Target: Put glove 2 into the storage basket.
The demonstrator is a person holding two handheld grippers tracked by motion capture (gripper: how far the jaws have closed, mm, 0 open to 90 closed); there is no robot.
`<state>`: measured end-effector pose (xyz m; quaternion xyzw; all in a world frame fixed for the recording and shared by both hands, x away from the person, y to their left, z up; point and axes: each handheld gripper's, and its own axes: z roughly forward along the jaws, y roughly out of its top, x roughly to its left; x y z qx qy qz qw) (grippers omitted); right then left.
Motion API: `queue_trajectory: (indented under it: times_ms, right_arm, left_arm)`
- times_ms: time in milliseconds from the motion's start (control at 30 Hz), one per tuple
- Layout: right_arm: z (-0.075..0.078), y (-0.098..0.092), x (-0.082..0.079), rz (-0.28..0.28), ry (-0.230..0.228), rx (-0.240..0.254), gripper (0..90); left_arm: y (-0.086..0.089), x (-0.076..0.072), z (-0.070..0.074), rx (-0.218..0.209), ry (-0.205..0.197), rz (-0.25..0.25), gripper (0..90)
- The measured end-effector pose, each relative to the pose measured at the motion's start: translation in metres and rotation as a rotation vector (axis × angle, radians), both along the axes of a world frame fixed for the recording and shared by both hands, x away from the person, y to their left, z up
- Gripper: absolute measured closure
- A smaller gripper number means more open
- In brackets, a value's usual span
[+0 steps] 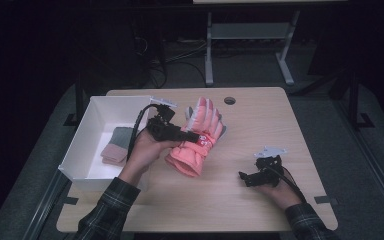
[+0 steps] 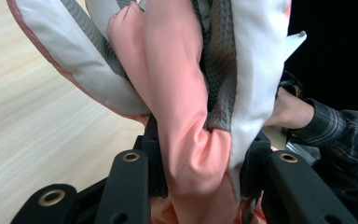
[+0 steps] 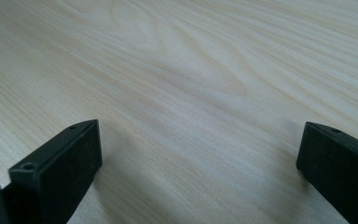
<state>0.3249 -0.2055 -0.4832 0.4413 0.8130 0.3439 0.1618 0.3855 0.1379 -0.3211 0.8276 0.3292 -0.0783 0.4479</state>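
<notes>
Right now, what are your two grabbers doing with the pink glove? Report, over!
Left gripper clamped on the pink glove, lifted beside the white box. Right gripper open, nothing between its jaws, low over the table. Nothing blocking the box.

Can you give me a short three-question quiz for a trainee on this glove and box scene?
1. True or false: the left tongs grip the pink glove.
2. What lies in the white box? A) a folded grey and pink item B) a book C) scissors
3. What is between the right tongs?

Key: 1 true; 2 A; 3 nothing, they stand open over the bare wooden table.
</notes>
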Motion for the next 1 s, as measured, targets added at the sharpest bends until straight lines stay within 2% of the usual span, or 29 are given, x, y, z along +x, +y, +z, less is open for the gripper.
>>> queue_trajectory:
  times_ms: [333, 600, 767, 1000]
  right_arm:
    - [0.000, 0.000, 0.000, -0.001, 0.000, -0.002, 0.0]
    - [0.000, 0.000, 0.000, 0.001, -0.003, -0.003, 0.0]
    - [0.000, 0.000, 0.000, 0.000, -0.002, -0.002, 0.0]
    - [0.000, 0.000, 0.000, -0.003, 0.000, -0.002, 0.0]
  left_arm:
    - [0.039, 0.003, 0.039, 0.004, -0.041, 0.068, 62.8]
    - [0.069, 0.006, 0.065, 0.001, -0.071, 0.119, 62.7]
    - [0.093, 0.007, 0.073, 0.004, -0.081, 0.163, 62.6]
    - [0.130, 0.009, 0.074, -0.007, -0.080, 0.230, 62.4]
